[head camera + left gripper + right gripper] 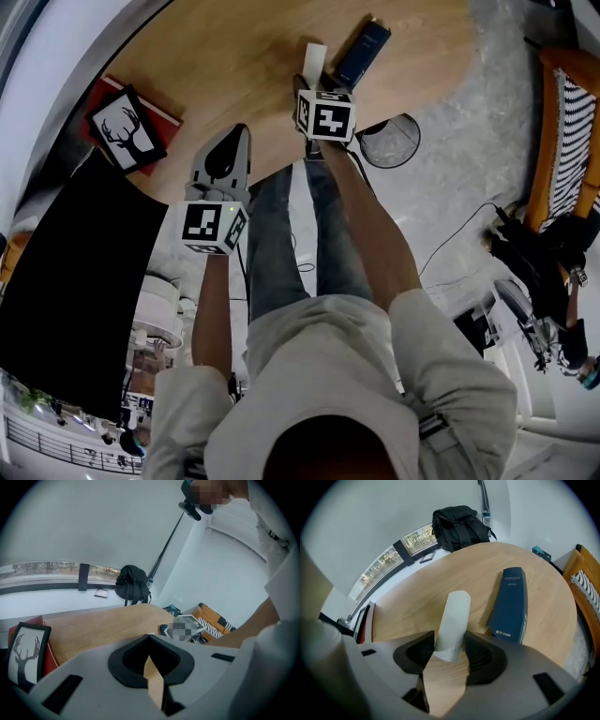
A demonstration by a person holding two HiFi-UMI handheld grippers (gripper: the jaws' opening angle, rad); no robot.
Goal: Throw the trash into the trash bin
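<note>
Wood tabletop [216,56] is seen across the top of the head view. Left of centre, the left gripper [149,635] is held with jaws closed together, empty. At centre, a white paper roll [453,620], lying on the wood, is pinched by the right gripper [450,639], just left of a dark blue box [511,604]. A mesh bin [392,142] is seen further right.

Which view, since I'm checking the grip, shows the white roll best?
The right gripper view: the white roll shows full length, its near end between the jaws. The head view shows only its far tip; the left gripper view shows none of it.
</note>
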